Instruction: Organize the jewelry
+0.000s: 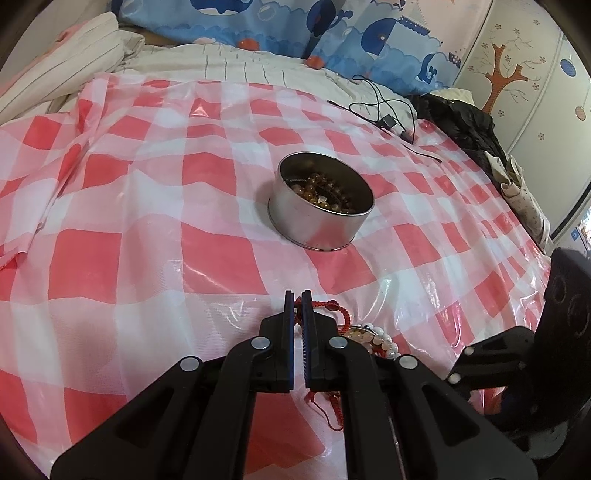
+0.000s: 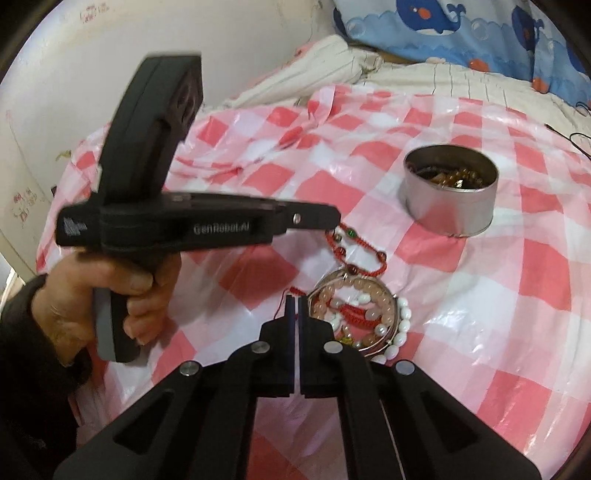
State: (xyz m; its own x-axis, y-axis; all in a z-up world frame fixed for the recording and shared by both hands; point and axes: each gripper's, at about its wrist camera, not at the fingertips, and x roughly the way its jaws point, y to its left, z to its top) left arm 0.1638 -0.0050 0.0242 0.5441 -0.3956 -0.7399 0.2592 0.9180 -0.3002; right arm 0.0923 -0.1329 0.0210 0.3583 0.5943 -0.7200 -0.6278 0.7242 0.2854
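Note:
A round metal tin (image 1: 317, 229) (image 2: 448, 210) with brown beads in it stands on the red-and-white checked sheet. Nearer lies a tangle of jewelry (image 2: 362, 314): a silver bangle, pink and white bead bracelets and red cords. My left gripper (image 1: 298, 295) is shut on a red braided cord bracelet (image 1: 343, 314). In the right wrist view that bracelet (image 2: 343, 247) hangs from the left gripper's tip (image 2: 334, 218) down to the pile. My right gripper (image 2: 295, 301) is shut at the pile's left edge, pinching the tail of a red cord (image 2: 293, 291).
A person's hand (image 2: 110, 288) holds the left gripper's handle. A black cable and plug (image 1: 384, 118) lie beyond the tin, and dark clothing (image 1: 465, 122) is heaped at the right. A blue whale-print pillow (image 1: 369, 33) and striped bedding (image 1: 92, 40) sit at the far side.

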